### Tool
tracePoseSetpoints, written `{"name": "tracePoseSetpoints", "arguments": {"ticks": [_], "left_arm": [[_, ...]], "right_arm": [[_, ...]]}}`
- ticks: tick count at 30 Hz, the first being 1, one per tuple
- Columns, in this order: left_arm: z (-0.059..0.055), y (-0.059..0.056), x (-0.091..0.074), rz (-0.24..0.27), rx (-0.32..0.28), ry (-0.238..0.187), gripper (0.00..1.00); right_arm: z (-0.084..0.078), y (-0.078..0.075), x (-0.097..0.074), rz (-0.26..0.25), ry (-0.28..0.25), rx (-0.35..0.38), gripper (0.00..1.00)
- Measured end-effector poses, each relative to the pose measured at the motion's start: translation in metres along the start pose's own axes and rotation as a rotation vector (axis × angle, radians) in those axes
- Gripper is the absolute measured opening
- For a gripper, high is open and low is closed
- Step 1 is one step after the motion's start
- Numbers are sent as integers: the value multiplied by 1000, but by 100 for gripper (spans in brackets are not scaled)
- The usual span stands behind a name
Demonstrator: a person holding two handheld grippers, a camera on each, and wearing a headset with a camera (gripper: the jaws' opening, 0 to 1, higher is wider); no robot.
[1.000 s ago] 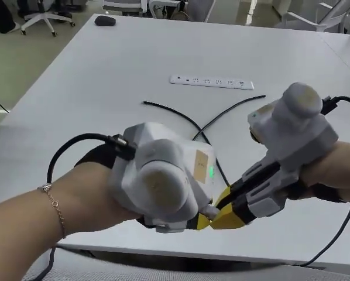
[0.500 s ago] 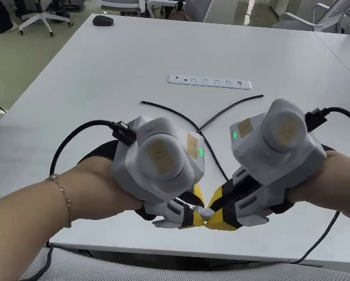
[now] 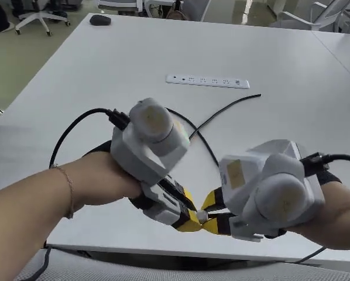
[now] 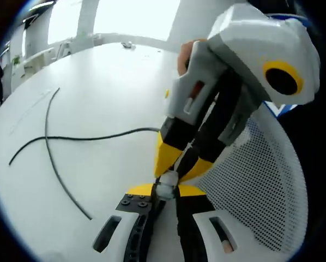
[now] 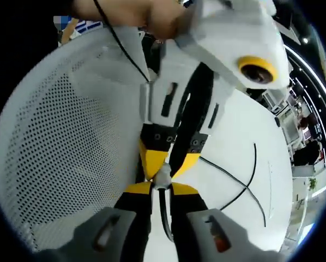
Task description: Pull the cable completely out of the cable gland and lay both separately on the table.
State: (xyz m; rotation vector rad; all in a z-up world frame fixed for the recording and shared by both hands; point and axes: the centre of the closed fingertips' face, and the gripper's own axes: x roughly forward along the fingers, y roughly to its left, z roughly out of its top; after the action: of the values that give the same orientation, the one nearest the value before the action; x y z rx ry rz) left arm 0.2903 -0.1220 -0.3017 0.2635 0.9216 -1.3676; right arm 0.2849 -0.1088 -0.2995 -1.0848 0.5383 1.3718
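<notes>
Here the left tongs (image 3: 192,221) clamp the cable gland (image 3: 203,216), the right tongs (image 3: 214,218) pinching its cable (image 4: 114,134) directly opposite, tip-to-tip.

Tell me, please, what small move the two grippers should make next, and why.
Probably draw the right gripper slowly away from the left gripper, along the cable's line. The left gripper's tips pinch the white cable gland, and the black cable lies between the right gripper's jaws right up to the gland, above the table edge, so the cable looks not yet out.
</notes>
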Motion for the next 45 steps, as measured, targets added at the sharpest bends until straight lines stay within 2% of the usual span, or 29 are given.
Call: {"name": "tracePoseSetpoints", "arguments": {"ticks": [1,2,3,4,5,6,8,9,10,11,13,16,19,21,23,26,28,29,32,34,37,39,41,42,43,44,45], "left_arm": [[1,0,0,-12,-20,-11,15],[0,2,0,-22,-45,-15,15],[3,-3,0,-56,-79,-37,15],[6,0,-1,-54,-161,-61,15],[3,2,-2,-57,-164,-50,15],[1,1,-2,-64,-128,-50,15],[5,1,-3,-34,-101,-73,15],[4,0,-4,-31,-82,-65,16],[4,-2,-4,-29,-25,-55,16],[9,-1,-4,8,64,-78,16],[15,1,-5,43,120,-107,17],[15,0,-7,39,109,-114,19],[12,7,-9,83,161,-92,31],[15,4,-10,77,171,-112,34],[18,-1,-10,43,153,-143,32],[14,-5,-6,27,178,-124,27],[13,-3,-4,48,201,-120,21],[13,-6,-4,30,192,-120,18],[14,-4,-3,52,197,-121,17],[15,-6,-3,61,212,-114,17],[14,-3,-1,118,324,-80,17],[17,-7,-1,126,372,-80,17],[19,-10,-1,132,404,-90,17],[20,-12,-2,135,410,-87,17],[22,-12,-2,145,453,-87,17],[22,-12,-2,151,482,-83,17],[19,-12,-3,165,511,-55,17]], "right_arm": [[1,-2,0,-28,11,-74,9],[0,-1,0,-40,20,-98,9],[-7,-2,0,-50,68,-114,9],[-5,-5,0,-87,72,-187,9],[-2,-5,0,-93,56,-187,9],[-3,-2,0,-68,46,-147,9],[-4,-6,0,-87,23,-88,10],[-3,-5,0,-73,-9,-56,10],[-2,-1,0,-44,-28,-20,10],[-4,-4,-3,-51,-27,8,10],[-7,-8,-7,-60,-25,-13,10],[-7,-7,-11,-43,-60,45,10],[-9,-7,-14,-28,-89,73,10],[-8,-3,-15,-4,-112,96,10],[-8,-4,-15,-2,-134,111,10],[-5,-4,-16,14,-165,158,10],[-3,-3,-16,34,-182,177,10],[-5,-5,-15,21,-171,177,10],[-7,-4,-15,47,-171,227,11],[-8,0,-15,90,-176,303,12],[-14,4,-17,163,-165,376,14],[-15,9,-18,217,-170,426,21],[-11,12,-18,264,-199,452,24],[-8,11,-18,280,-222,489,23],[-5,12,-19,310,-241,553,23],[-2,13,-19,331,-257,568,23],[-5,14,-19,346,-245,565,24]]}}
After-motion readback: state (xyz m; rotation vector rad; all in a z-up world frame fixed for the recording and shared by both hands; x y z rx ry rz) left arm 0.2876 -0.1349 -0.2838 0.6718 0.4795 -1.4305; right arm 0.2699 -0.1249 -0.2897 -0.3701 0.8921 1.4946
